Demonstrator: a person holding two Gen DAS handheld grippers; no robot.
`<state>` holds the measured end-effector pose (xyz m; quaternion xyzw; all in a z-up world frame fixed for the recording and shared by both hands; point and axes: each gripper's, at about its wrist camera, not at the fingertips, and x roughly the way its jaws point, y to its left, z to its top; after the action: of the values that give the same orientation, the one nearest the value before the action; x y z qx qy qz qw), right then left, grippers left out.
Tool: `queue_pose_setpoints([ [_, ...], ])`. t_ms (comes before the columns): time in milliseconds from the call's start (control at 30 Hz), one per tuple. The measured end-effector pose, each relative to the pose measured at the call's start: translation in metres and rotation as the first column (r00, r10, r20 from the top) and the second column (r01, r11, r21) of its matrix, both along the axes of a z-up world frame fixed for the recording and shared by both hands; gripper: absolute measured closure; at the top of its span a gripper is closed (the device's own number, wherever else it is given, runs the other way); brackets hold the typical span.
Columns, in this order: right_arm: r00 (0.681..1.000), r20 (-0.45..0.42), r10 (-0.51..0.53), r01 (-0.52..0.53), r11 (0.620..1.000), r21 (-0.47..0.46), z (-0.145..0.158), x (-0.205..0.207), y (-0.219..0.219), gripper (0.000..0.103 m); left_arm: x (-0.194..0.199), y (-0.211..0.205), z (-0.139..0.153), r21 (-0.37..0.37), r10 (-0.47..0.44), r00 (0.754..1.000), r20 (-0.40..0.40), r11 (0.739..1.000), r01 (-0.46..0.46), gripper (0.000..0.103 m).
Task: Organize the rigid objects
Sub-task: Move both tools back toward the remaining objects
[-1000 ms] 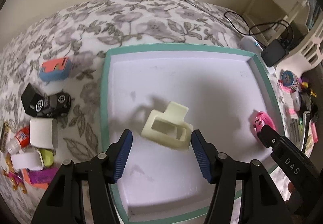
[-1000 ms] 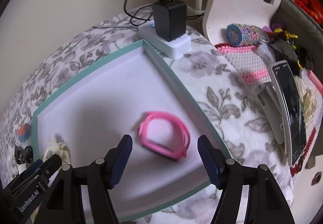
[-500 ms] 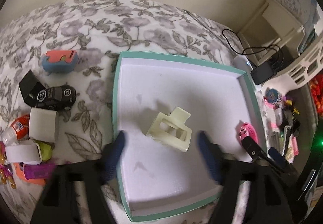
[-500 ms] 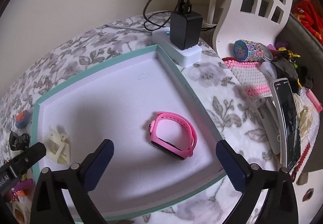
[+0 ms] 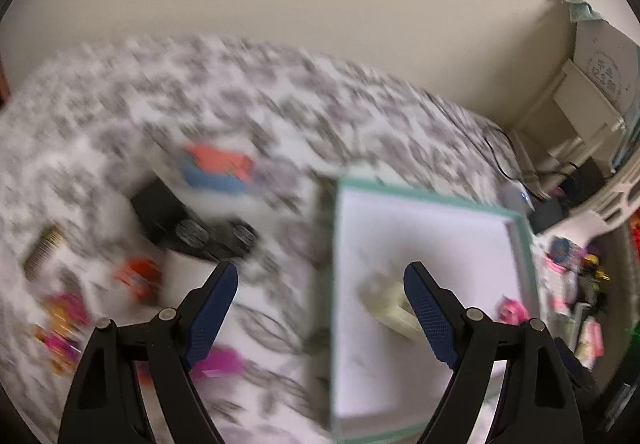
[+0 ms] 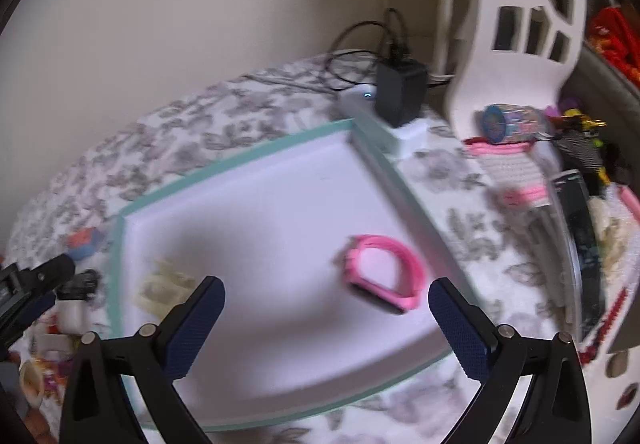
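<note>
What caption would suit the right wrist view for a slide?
Open right gripper above the teal-rimmed tray holding a pink wristband and cream hair clip.

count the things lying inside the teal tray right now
2: a cream hair clip near the tray's left edge, and a pink wristband toward its right edge. Nothing else shows inside.

One teal-rimmed tray [image 6: 224, 172] holds two things: one cream hair clip [image 6: 164, 286] and one pink wristband [image 6: 382, 272].
</note>
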<state>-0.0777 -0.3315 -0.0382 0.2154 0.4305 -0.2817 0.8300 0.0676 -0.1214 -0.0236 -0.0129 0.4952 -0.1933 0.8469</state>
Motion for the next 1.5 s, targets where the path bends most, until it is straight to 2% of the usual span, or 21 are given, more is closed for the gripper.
queue_pose_setpoints([
  [67,1.0,0.005,0.011,-0.011,1.0,0.006,0.0,0.003,0.006,0.0,0.004,0.012,0.009,0.026,0.03,0.997,0.066,0.999,-0.032,0.001],
  [300,0.996,0.045,0.072,-0.071,0.997,-0.008,0.007,0.022,0.038,0.0,0.022,0.057,0.026,0.092,0.106,0.973,0.205,0.988,-0.127,0.0],
  [533,0.985,0.041,0.167,-0.167,0.986,-0.004,0.007,0.046,0.082,0.0,0.037,0.111,0.028,0.147,0.212,0.946,0.243,0.956,-0.252,0.0],
  [700,0.969,0.058,0.239,-0.241,0.97,0.029,0.006,0.064,0.115,0.0,0.046,0.154,0.027,0.152,0.3,0.927,0.224,0.929,-0.337,0.0],
  [967,0.936,0.022,0.353,-0.353,0.934,0.057,-0.007,0.087,0.165,0.0,0.055,0.205,0.014,0.266,0.378,0.915,0.141,0.876,-0.403,0.0],
  [1167,0.9,0.024,0.434,-0.434,0.896,0.096,-0.015,0.1,0.201,0.0,0.056,0.229,-0.008,0.26,0.426,0.905,0.019,0.872,-0.416,0.0],
  [1333,0.879,0.054,0.473,-0.476,0.866,0.152,-0.021,0.109,0.227,0.0,0.053,0.234,-0.02,0.268,0.431,0.902,-0.032,0.873,-0.407,0.0],
  [1500,0.866,0.054,0.497,-0.499,0.85,0.169,-0.027,0.117,0.248,0.0,0.048,0.242,-0.032,0.226,0.465,0.878,-0.112,0.873,-0.433,0.0],
])
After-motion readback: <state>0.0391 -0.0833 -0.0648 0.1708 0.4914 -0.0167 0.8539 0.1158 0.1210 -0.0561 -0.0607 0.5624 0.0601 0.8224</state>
